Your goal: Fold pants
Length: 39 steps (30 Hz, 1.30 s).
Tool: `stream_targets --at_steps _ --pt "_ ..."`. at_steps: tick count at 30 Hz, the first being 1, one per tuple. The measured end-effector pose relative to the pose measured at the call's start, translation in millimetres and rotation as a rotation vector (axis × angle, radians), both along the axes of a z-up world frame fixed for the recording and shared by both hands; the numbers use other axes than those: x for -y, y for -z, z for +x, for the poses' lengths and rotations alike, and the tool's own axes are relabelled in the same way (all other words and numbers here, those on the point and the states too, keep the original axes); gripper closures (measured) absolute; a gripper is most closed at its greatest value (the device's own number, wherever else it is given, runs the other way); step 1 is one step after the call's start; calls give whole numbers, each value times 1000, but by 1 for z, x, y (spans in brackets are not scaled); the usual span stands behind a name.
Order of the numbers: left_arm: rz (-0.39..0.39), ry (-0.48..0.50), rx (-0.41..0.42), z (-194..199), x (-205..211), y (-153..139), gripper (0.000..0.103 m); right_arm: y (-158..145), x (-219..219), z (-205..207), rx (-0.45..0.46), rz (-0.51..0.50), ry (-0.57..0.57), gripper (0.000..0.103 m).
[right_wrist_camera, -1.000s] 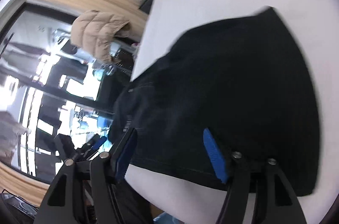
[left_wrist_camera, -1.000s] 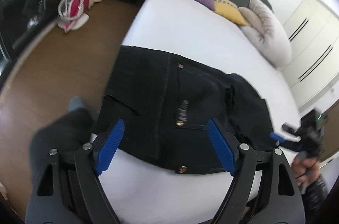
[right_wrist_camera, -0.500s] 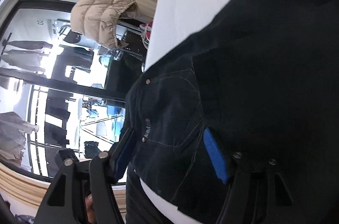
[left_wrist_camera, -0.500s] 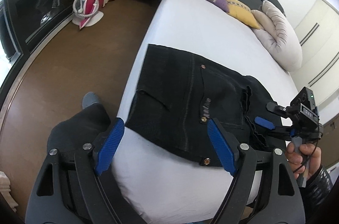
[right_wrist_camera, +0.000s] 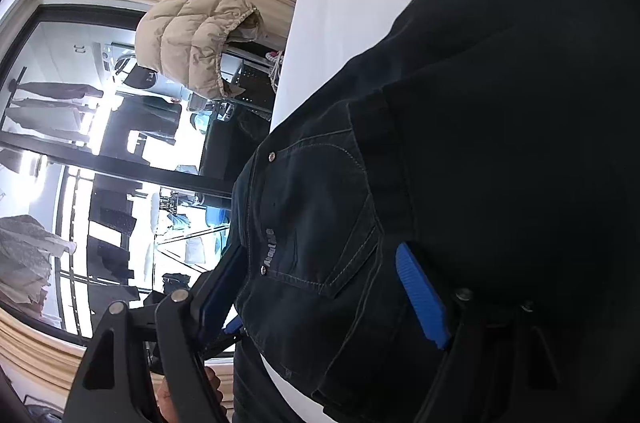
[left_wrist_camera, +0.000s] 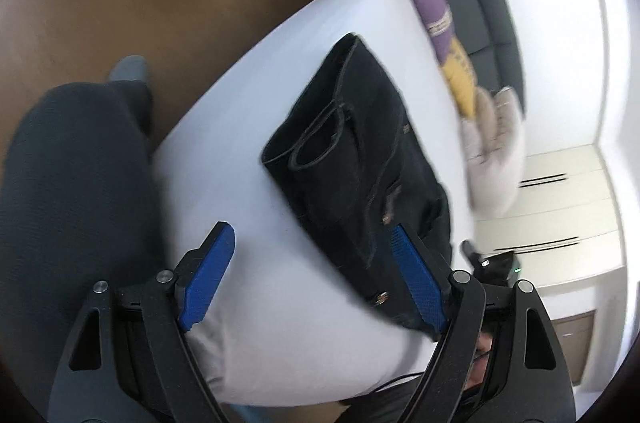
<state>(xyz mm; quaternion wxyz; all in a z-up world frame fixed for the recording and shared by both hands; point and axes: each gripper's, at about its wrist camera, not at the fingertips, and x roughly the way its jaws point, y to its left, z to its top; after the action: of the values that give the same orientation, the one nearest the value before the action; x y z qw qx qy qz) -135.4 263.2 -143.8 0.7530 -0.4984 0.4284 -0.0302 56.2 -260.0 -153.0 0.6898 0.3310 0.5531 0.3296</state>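
Note:
Black pants point(left_wrist_camera: 360, 151) lie folded on the white bed point(left_wrist_camera: 260, 71), waistband and back pocket toward me. My left gripper point(left_wrist_camera: 312, 235) hovers open over the bed's near edge. Its right fingertip overlaps the pants' near corner and nothing sits between the pads. In the right wrist view the pants point(right_wrist_camera: 480, 143) fill the frame. My right gripper point(right_wrist_camera: 322, 251) is low over the back pocket with its jaws opening. Denim lies between its fingers and the pads stand apart from it. The right gripper point(left_wrist_camera: 492, 267) also shows behind the pants in the left view.
Purple point(left_wrist_camera: 432, 11) and yellow point(left_wrist_camera: 460, 79) pillows and a beige comforter point(left_wrist_camera: 492, 151) lie at the headboard. A person's dark trouser leg point(left_wrist_camera: 72, 203) stands by the bed on the brown floor point(left_wrist_camera: 120, 3). A beige puffer jacket point(right_wrist_camera: 192, 39) hangs near the window.
The left gripper rolled and dropped toward the bed's near edge, so the pants now sit to its right. The right gripper came down close over the back pocket and its jaws widened.

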Motion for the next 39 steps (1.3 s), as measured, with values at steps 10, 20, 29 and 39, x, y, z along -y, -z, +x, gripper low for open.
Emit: stream_targets --at_steps 10,20,29,39 --pt "-258 -65 52 8 -15 23 24 -1 -1 1 3 4 -3 23" --pt "-432 -123 57 29 -20 46 34 -2 0 1 -3 -5 -2 23" --pt "-314 -79 40 37 -13 34 82 -5 2 0 -33 -43 19 32" --pt "-34 52 174 66 23 -43 88 4 3 2 -63 -74 28 37"
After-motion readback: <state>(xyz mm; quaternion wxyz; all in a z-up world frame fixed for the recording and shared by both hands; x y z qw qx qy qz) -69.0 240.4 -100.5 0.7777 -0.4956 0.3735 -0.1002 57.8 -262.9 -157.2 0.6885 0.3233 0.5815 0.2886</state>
